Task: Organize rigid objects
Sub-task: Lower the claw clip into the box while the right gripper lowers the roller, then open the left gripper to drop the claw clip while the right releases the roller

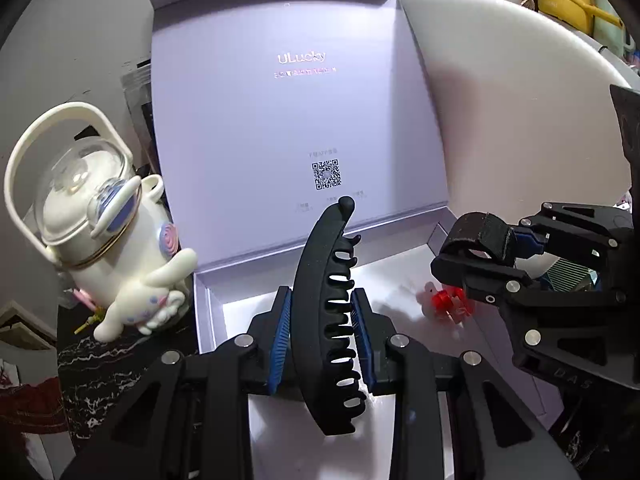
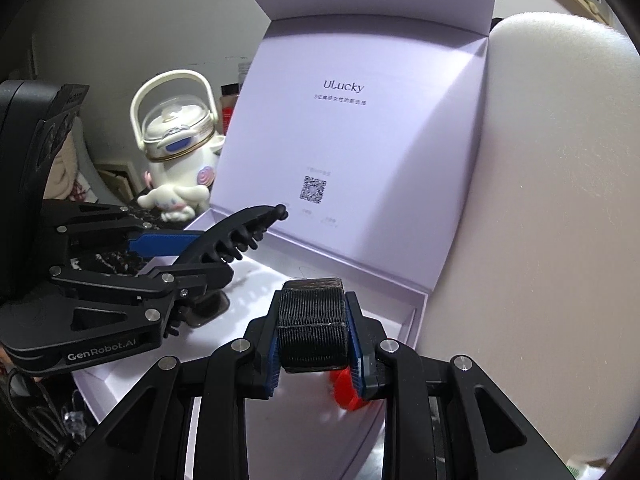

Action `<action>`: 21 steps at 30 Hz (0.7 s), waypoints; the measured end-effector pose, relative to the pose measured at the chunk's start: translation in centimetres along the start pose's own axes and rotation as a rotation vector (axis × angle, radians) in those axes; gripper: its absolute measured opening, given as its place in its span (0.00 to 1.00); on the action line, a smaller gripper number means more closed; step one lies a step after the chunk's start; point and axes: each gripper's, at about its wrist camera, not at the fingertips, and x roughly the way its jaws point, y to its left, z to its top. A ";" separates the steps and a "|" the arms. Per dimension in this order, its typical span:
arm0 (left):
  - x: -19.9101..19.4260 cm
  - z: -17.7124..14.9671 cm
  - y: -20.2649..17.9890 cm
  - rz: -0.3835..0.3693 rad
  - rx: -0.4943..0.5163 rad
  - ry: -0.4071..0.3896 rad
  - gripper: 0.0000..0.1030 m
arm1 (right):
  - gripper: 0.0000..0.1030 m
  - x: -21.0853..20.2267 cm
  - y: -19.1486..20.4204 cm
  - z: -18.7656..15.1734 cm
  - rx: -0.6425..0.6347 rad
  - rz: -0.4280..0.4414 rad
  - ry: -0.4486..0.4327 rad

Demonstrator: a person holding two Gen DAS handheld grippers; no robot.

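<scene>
I see a matt black plastic hair clip (image 1: 324, 312) with a smooth finish. The black band (image 2: 312, 326) looks like ribbed woven cloth, rough. The lilac box (image 1: 280, 120) is smooth matt card with foil lettering. The kettle-shaped bottle (image 1: 100, 216) is glossy white plastic with a clear dome. My gripper pads (image 1: 280, 336) look like ridged blue rubber. The tabletop (image 1: 92, 364) is glossy black marble-look.

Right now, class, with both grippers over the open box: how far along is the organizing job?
Done: a small red item already lies in the open lavender box. In hand: the left gripper is shut on a black hair claw clip; the right gripper is shut on a black ribbed band. Left: setting both down inside the box.
</scene>
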 end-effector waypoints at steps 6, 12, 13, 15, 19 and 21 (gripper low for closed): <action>1.6 1.1 0.4 0.010 -0.011 0.028 0.28 | 0.26 0.6 -0.2 0.5 -0.003 -0.015 0.002; 2.4 1.5 0.4 0.042 -0.032 0.041 0.28 | 0.26 0.7 -0.2 0.7 -0.007 -0.042 -0.002; 2.5 1.7 0.5 0.056 -0.038 0.049 0.28 | 0.26 0.5 -0.3 0.7 -0.009 -0.052 -0.005; 2.6 1.7 0.5 0.072 -0.046 0.068 0.28 | 0.32 0.3 -0.3 0.7 -0.011 -0.068 -0.007; 2.5 1.9 0.4 0.109 -0.048 0.085 0.29 | 0.48 -0.3 -0.5 0.7 0.007 -0.077 -0.007; 2.3 1.8 0.4 0.119 -0.047 0.090 0.29 | 0.51 -0.7 -0.6 0.7 0.011 -0.082 -0.009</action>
